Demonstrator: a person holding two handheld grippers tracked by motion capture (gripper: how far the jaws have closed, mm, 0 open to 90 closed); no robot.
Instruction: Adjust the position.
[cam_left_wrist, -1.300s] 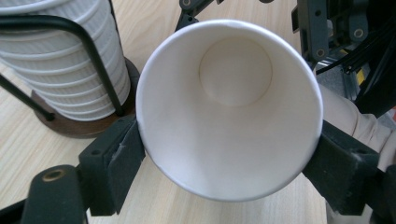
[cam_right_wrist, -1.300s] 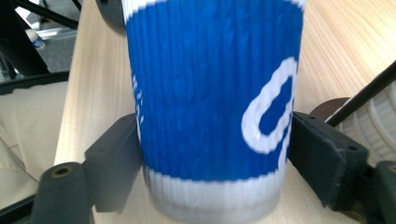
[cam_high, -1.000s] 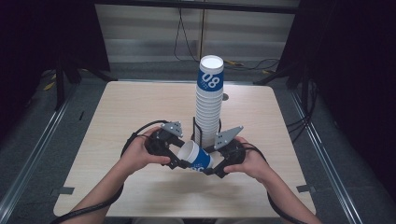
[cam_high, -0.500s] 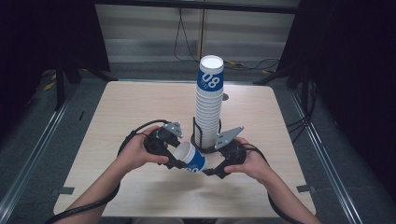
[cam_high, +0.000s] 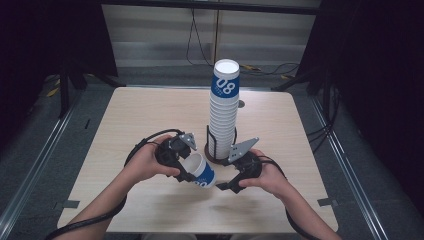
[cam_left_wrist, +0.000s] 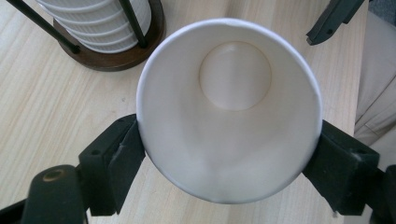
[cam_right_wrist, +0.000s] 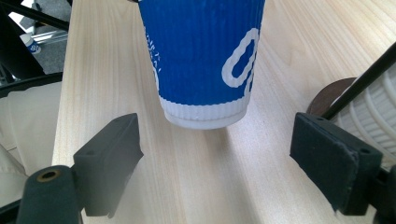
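Cup (cam_high: 201, 170), blue outside and white inside, was held by the left tool (cam_high: 182, 167), whose two black jaws pressed on opposite sides of its rim. In the left gripper view the cup (cam_left_wrist: 229, 112) opened toward the camera, so its white inside and round bottom were seen, and the jaws touched the rim at both sides. The cup lay tilted, its mouth toward the left tool and its bottom toward the right tool (cam_high: 227, 186).

The right tool stood with its jaws apart and held nothing. In the right gripper view the bottom of the cup (cam_right_wrist: 205, 60) was just beyond the jaws and between their lines, not touching them; the ribbed blue wall had white marks and a white band at the base.

Beyond both tools stood a tall stack of cups (cam_high: 224, 112), white with a blue one on top bearing "08". The stack sat in a holder (cam_high: 212, 150) with a round brown base and thin black rods, near the left tool's jaws. All this rested on a light wooden tabletop (cam_high: 140, 115). The left hand (cam_high: 145, 162) and the right hand (cam_high: 267, 175) each gripped a tool from the near side.
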